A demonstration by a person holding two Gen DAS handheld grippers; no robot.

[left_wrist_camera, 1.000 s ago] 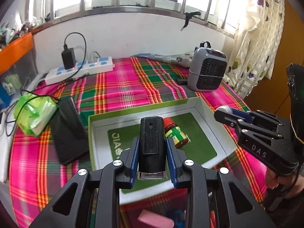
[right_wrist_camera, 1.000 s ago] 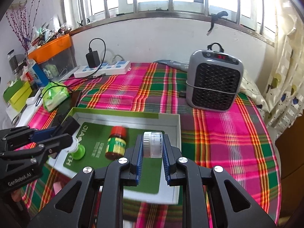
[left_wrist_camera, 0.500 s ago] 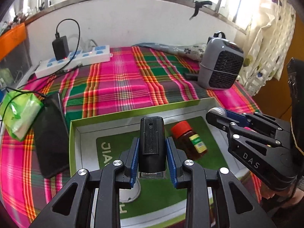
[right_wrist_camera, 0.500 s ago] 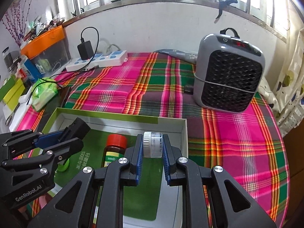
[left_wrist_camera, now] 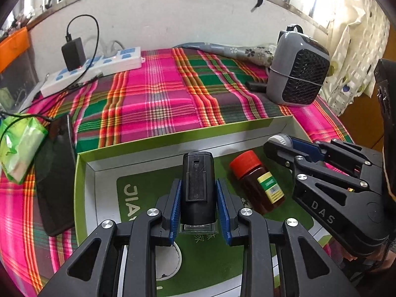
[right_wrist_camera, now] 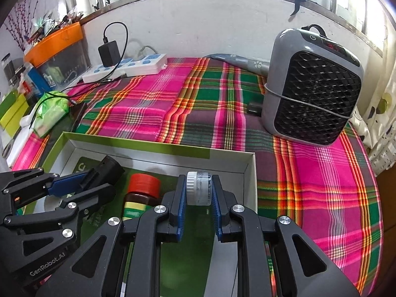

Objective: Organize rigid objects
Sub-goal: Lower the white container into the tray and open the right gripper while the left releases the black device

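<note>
A shallow box (left_wrist_camera: pixel 81 178) (right_wrist_camera: pixel 232 154) with green rim and green printed floor lies on the plaid cloth. Inside it a brown bottle with a red cap (left_wrist_camera: pixel 257 185) (right_wrist_camera: pixel 142 193) lies on its side. My left gripper (left_wrist_camera: pixel 198 198) (right_wrist_camera: pixel 81 185) is shut on a black rectangular block (left_wrist_camera: pixel 197 188) (right_wrist_camera: pixel 109 168), held over the box's left half. My right gripper (right_wrist_camera: pixel 198 193) (left_wrist_camera: pixel 284 143) is shut on a small clear jar with a white ribbed lid (right_wrist_camera: pixel 198 188) (left_wrist_camera: pixel 279 139), held over the box's right end, beside the bottle.
A grey fan heater (right_wrist_camera: pixel 311 91) (left_wrist_camera: pixel 297 71) stands at the back right. A white power strip with a black charger (left_wrist_camera: pixel 91 69) (right_wrist_camera: pixel 126 68) lies at the back left. A dark phone (left_wrist_camera: pixel 54 178) and a green tissue pack (left_wrist_camera: pixel 19 143) lie left of the box.
Both grippers have moved forward and down over the box with their loads still held. The box and bottle now appear nearer and larger in both views.
</note>
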